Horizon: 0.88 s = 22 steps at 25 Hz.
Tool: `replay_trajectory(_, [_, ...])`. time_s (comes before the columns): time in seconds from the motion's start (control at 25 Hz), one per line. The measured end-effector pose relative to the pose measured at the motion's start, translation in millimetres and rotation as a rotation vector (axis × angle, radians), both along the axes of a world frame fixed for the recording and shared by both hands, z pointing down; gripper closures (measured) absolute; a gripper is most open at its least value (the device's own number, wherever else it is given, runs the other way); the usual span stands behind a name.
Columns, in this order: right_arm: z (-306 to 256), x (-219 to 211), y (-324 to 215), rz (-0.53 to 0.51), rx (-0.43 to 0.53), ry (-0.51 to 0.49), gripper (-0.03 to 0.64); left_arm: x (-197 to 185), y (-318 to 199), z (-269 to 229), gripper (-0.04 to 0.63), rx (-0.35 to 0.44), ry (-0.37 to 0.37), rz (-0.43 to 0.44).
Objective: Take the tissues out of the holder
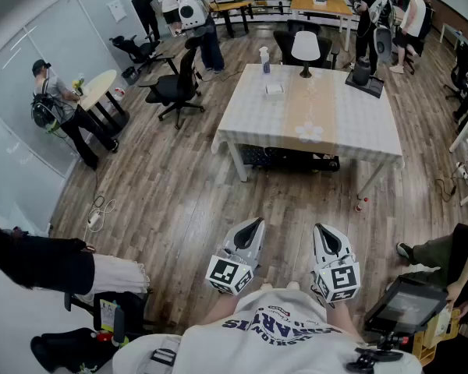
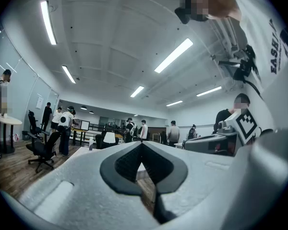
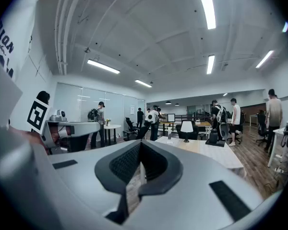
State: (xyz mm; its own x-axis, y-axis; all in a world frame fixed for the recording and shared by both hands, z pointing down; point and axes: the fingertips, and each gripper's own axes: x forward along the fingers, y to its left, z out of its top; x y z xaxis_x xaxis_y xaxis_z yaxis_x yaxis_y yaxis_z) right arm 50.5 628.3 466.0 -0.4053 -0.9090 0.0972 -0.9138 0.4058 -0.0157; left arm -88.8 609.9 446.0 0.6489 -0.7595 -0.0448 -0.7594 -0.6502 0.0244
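Head view | tissue holder on table | contents unclear

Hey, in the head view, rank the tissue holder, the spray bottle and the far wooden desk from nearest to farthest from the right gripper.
From the right gripper:
1. Tissue holder, on the left half of the white table.
2. Spray bottle, near the table's far left corner.
3. Wooden desk, at the back of the room.
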Motion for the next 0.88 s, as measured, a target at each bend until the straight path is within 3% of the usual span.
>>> replay_trajectory(0.24, [0,33,4,0.007,0.005,-0.021,0.611,41,14,-2,0.594,-0.003,-0.025,0.060])
replay_trajectory(0.6, [7,57,-19,-0.014,-0.008,-0.081,0.611,55,15,0,0.594,0.006,-0.022,0.025])
replay_trajectory(0.76, [13,64,-47,-0.003,-0.018,-0.048,0.607,47,-6,12,0.594,-0.031,-0.027,-0.005])
replay_trajectory(0.88, [16,76,-73,0.019,-0.023,-0.049,0.607,50,-40,6,0.594,-0.014,-0.025,-0.011])
